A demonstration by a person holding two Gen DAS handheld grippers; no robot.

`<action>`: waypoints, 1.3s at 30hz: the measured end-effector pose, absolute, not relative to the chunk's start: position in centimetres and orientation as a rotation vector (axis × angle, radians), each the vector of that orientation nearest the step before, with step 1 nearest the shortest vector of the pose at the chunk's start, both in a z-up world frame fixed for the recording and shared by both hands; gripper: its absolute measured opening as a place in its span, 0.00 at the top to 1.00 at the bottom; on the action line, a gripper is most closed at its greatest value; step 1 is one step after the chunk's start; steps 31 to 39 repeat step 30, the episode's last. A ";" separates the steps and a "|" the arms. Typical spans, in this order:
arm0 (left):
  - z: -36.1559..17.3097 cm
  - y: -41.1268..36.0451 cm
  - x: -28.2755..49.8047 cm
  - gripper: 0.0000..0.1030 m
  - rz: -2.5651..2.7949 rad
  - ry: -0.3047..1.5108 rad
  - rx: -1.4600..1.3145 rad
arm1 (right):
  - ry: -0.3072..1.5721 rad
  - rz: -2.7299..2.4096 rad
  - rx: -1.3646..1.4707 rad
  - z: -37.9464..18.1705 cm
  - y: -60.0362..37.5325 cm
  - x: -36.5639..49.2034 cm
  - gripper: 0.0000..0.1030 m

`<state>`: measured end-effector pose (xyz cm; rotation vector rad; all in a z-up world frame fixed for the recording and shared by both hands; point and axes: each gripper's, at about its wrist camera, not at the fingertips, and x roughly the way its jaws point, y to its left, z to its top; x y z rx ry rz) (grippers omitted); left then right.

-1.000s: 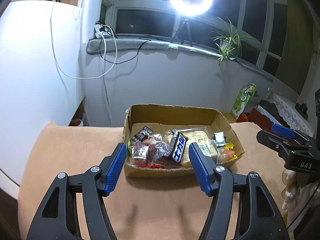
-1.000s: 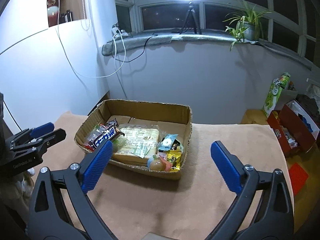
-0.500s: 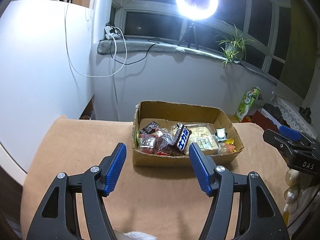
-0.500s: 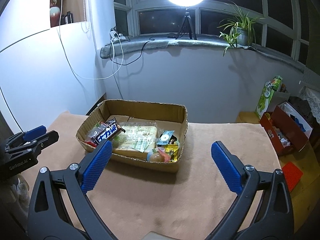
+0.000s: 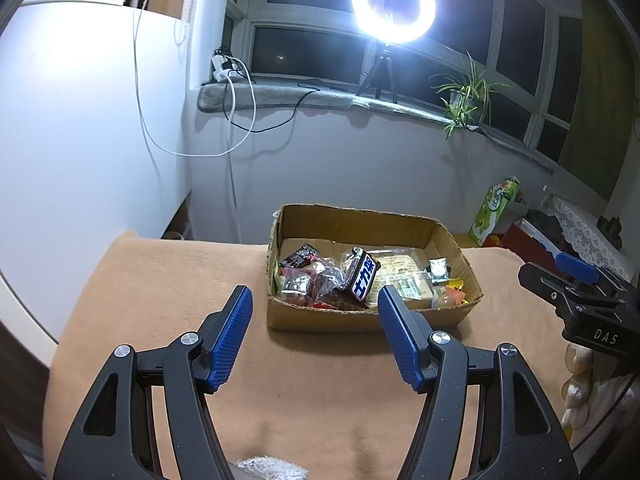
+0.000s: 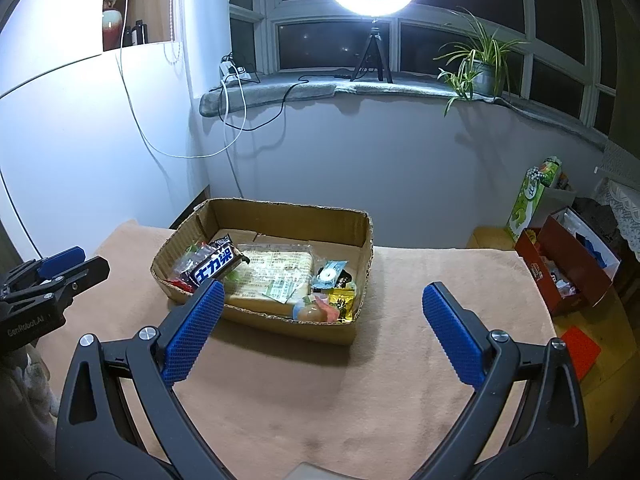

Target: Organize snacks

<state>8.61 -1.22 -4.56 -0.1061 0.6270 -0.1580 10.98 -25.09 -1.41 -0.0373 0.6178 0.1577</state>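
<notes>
A shallow cardboard box (image 5: pixel 360 322) stands on the tan-covered table; it also shows in the right wrist view (image 6: pixel 280 216). It holds several snacks: a dark bar with blue and white lettering (image 5: pixel 362 276) (image 6: pixel 216 266), a large clear-wrapped pack (image 6: pixel 276 276), red-wrapped sweets (image 5: pixel 304 280), and small yellow and green packets (image 6: pixel 340 296). My left gripper (image 5: pixel 314 320) is open and empty, held back from the box's near wall. My right gripper (image 6: pixel 320 320) is open wide and empty, in front of the box.
The tan cloth (image 6: pixel 300 392) covers the table. A white wall and hanging cables (image 5: pixel 240 112) are behind. A green carton (image 6: pixel 532 200) and a red box of items (image 6: pixel 568 268) sit on the floor at right. A crinkled clear wrapper (image 5: pixel 272 468) lies at the near edge.
Both grippers have drawn back and up from the box, which now looks smaller and farther. Both stay open and empty. The snacks have not moved.
</notes>
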 end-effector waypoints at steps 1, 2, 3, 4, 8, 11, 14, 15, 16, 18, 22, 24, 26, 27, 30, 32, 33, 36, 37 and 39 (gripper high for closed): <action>-4.6 -1.2 8.6 0.37 -0.158 0.627 -0.106 | 0.618 0.157 -0.037 -1.4 -25.1 11.0 0.02; -4.6 -1.3 8.6 0.37 -0.159 0.627 -0.106 | 0.618 0.158 -0.038 -1.4 -25.1 11.0 0.02; -4.5 -1.2 8.6 0.37 -0.158 0.627 -0.107 | 0.618 0.157 -0.038 -1.4 -25.1 11.0 0.02; -4.5 -1.2 8.5 0.37 -0.157 0.626 -0.107 | 0.618 0.156 -0.038 -1.4 -25.1 10.9 0.02; -4.5 -1.2 8.5 0.37 -0.154 0.623 -0.109 | 0.621 0.158 -0.037 -1.4 -25.0 11.0 0.02; -4.5 -1.2 8.4 0.37 -0.153 0.624 -0.108 | 0.625 0.158 -0.039 -1.5 -25.1 11.0 0.02; -4.5 -1.2 8.4 0.37 -0.153 0.625 -0.111 | 0.626 0.159 -0.039 -1.5 -25.2 11.0 0.02; -4.5 -1.2 8.4 0.37 -0.153 0.625 -0.109 | 0.626 0.159 -0.039 -1.5 -25.2 10.9 0.02; -4.5 -1.2 8.4 0.37 -0.153 0.625 -0.110 | 0.625 0.159 -0.040 -1.5 -25.2 10.9 0.02; -4.5 -1.2 8.3 0.37 -0.152 0.624 -0.110 | 0.626 0.159 -0.040 -1.6 -25.2 10.9 0.02; -4.5 -1.2 8.3 0.37 -0.156 0.626 -0.108 | 0.628 0.159 -0.041 -1.6 -25.2 10.9 0.02; -4.5 -1.2 8.3 0.34 -0.157 0.627 -0.109 | 0.632 0.160 -0.043 -1.8 -25.3 10.9 0.02; -4.4 -1.1 8.3 0.28 -0.154 0.622 -0.110 | 0.635 0.162 -0.044 -1.9 -25.3 10.9 0.02; -4.4 -1.1 8.3 0.28 -0.154 0.622 -0.110 | 0.636 0.162 -0.045 -2.0 -25.4 10.9 0.02; -4.4 -1.1 8.3 0.28 -0.153 0.615 -0.112 | 0.636 0.163 -0.044 -2.0 -25.4 10.9 0.02; -4.4 -1.1 8.3 0.28 -0.153 0.615 -0.112 | 0.636 0.163 -0.044 -2.0 -25.4 10.9 0.02; -4.4 -1.1 8.3 0.28 -0.153 0.615 -0.112 | 0.636 0.163 -0.044 -2.0 -25.4 10.9 0.02; -4.4 -1.1 8.3 0.28 -0.153 0.615 -0.112 | 0.636 0.163 -0.044 -2.0 -25.4 10.9 0.02; -4.4 -1.1 8.3 0.28 -0.153 0.615 -0.112 | 0.636 0.163 -0.044 -2.0 -25.4 10.9 0.02; -4.4 -1.1 8.3 0.28 -0.153 0.615 -0.112 | 0.636 0.163 -0.044 -2.0 -25.4 10.9 0.02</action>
